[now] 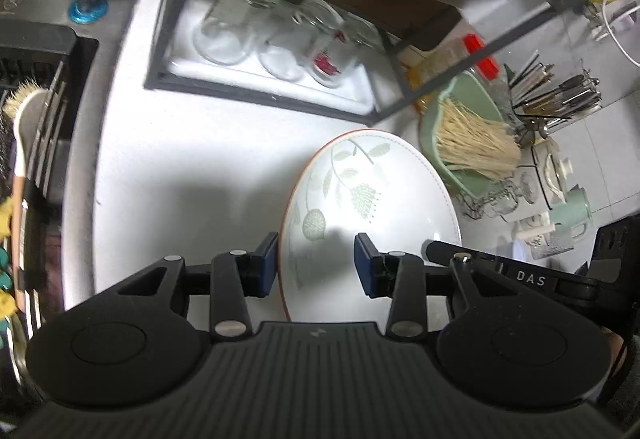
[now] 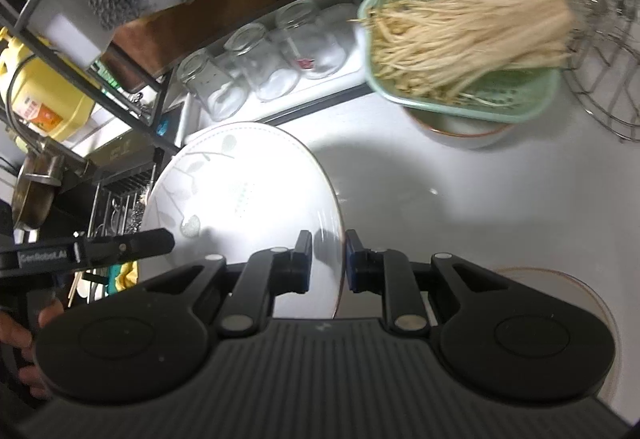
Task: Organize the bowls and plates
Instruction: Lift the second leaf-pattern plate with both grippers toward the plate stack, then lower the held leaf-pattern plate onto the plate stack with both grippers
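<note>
A white plate with a green leaf pattern and a brown rim (image 1: 372, 199) is held tilted above the white counter; it also shows in the right wrist view (image 2: 248, 195). My right gripper (image 2: 328, 259) is shut on the plate's rim, one pad on each face. My left gripper (image 1: 316, 263) is open, its jaws astride the opposite rim without touching it. A white bowl (image 2: 468, 137) sits under a green colander. Another brown-rimmed dish (image 2: 588, 295) lies on the counter at the lower right of the right wrist view.
A green colander (image 2: 516, 99) of enoki mushrooms (image 1: 476, 143) sits on the bowl. A black metal rack (image 1: 256, 95) holds upturned glass jars (image 1: 236, 23). The sink (image 1: 36, 111) with a brush is at left. Utensils (image 1: 552, 91), cups and a wire rack (image 2: 612, 79) stand at right.
</note>
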`<state>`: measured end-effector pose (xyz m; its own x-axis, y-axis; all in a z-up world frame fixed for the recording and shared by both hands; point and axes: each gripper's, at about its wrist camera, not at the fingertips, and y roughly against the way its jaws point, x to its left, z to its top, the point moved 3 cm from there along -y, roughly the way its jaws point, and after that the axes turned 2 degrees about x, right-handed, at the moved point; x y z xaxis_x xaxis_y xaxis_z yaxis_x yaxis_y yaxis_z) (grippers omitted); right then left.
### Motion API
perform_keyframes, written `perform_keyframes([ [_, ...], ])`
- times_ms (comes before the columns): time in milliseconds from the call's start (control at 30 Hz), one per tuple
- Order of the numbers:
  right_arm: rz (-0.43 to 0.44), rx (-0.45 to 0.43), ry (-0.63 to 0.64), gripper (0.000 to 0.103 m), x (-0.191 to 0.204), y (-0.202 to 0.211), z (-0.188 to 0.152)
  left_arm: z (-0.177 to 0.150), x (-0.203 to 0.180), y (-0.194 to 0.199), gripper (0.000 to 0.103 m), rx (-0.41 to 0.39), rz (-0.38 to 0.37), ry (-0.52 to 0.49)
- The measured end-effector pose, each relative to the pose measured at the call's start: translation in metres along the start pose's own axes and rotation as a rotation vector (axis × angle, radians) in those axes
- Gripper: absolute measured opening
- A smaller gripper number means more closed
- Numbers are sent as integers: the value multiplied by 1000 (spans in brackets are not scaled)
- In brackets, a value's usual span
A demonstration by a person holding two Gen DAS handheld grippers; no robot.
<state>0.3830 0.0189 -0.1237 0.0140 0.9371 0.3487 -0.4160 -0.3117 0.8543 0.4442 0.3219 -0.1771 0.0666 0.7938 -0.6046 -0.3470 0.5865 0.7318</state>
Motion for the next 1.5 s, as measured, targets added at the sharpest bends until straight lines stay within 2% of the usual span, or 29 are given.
perform_keyframes([
  [367,-27,-26,-21,20,-23,34,-18,-22,-31,-1,44,12,-31,2],
  [433,-35,-30,-12,20,-25,38,-22,-24,-34,-2,44,12,-30,27],
  [600,-44,-42,-6,20,-34,46,-36,-35,-46,-3,44,-2,-16,3],
  [1033,-45,-18,-33,20,-79,56,-78,-79,-84,-34,44,68,55,-43],
  [1200,-49,-17,-48,20,-103,58,-93,-88,-105,-45,44,70,76,-72],
  [1500,-7,-28,-119,20,-135,53,-117,-101,-133,-65,44,97,159,-128],
])
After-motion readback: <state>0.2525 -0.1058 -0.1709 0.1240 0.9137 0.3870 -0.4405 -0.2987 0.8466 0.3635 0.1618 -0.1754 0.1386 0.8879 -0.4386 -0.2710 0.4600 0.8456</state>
